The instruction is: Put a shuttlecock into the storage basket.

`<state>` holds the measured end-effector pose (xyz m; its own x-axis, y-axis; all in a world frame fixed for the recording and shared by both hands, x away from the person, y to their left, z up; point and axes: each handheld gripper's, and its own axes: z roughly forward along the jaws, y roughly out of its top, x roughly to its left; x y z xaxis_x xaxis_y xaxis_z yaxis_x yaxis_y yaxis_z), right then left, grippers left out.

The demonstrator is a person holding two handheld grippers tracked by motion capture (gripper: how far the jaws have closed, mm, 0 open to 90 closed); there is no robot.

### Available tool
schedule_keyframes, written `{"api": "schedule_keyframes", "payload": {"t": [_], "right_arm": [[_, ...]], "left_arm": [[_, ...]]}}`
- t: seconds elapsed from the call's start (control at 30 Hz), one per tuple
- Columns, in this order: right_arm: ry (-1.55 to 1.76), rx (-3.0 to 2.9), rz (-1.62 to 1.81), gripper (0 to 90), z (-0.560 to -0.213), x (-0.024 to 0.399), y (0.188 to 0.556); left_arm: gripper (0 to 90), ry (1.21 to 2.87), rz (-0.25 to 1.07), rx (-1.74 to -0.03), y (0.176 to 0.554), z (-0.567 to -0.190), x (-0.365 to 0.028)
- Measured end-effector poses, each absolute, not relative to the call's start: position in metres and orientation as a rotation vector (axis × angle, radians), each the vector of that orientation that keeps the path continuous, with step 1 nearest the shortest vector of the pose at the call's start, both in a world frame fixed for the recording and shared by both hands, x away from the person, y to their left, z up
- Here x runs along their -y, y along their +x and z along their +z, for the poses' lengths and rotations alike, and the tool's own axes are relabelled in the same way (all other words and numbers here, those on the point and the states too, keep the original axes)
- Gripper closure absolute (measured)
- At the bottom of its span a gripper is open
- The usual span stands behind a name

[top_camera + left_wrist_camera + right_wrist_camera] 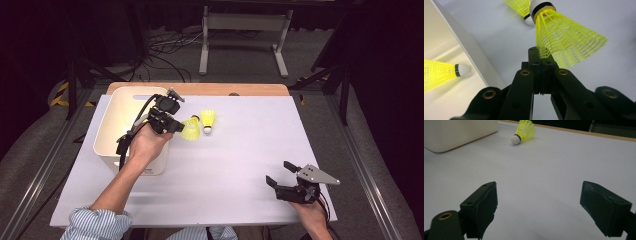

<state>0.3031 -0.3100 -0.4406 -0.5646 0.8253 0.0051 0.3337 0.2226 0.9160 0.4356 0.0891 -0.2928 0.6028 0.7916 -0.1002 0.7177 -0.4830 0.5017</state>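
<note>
Yellow plastic mesh forms the skirt of the held shuttlecock (564,40), which is pinched at its edge by the closed jaws of the left gripper (175,126). It is carried in the air just past the right wall of the white bin (112,125), toward the far left part of the tabletop (240,165), its black-banded white cork pointing away from the gripper. A second shuttlecock (207,120) is seen lying on the tabletop close beside the held one, cork toward the near edge. A third shuttlecock (441,72) is seen inside the bin, resting on its floor. The bin is set at the far left corner of the tabletop, and the person's left hand (145,145) is held over its near right corner. The right gripper (285,172) is held near the tabletop's near right corner by the right hand (312,212); its jaws are spread wide, with nothing between them, just above the white surface.
</note>
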Motion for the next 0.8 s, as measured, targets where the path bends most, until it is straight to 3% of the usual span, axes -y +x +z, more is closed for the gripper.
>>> {"api": "schedule_keyframes", "payload": {"t": [0.8], "right_arm": [[1.065,-2.009,1.323,15.1,-0.441,0.311,0.303]], "left_arm": [[89.9,2.297,0.216,-1.203,0.439,-0.281,-0.102]]}}
